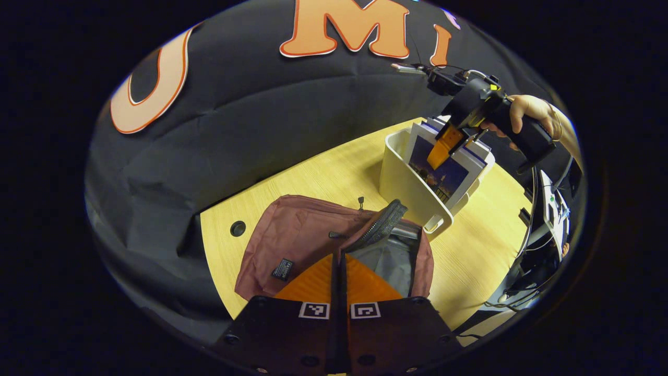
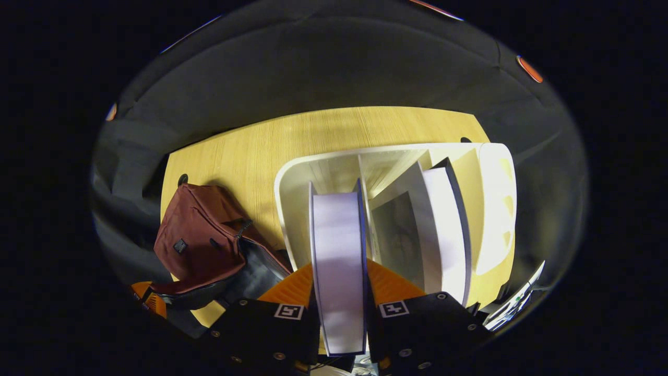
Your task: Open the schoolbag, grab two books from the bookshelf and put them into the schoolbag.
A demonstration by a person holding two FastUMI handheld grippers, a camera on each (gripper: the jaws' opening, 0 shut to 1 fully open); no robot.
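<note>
The maroon schoolbag [image 1: 292, 235] lies on the wooden table with its zipper open and its grey lining [image 1: 389, 261] showing. My left gripper [image 1: 339, 258] is shut on the rim of the bag's mouth and holds it up. In the right gripper view the schoolbag [image 2: 203, 235] lies to the left of the white bookshelf [image 2: 496, 209]. My right gripper [image 2: 340, 266] is shut on a thick book [image 2: 339, 224] that stands upright in a shelf slot. The left gripper view has that right gripper [image 1: 443, 149] above the bookshelf [image 1: 407, 188], on the front book [image 1: 443, 177], with a hand [image 1: 527, 112] holding it.
A second book [image 2: 443, 230] leans in the slot beside the held one. The wooden table [image 1: 313, 177] has a round cable hole [image 1: 238, 228] left of the bag. Cables and a device [image 1: 553, 209] sit past the table's right edge.
</note>
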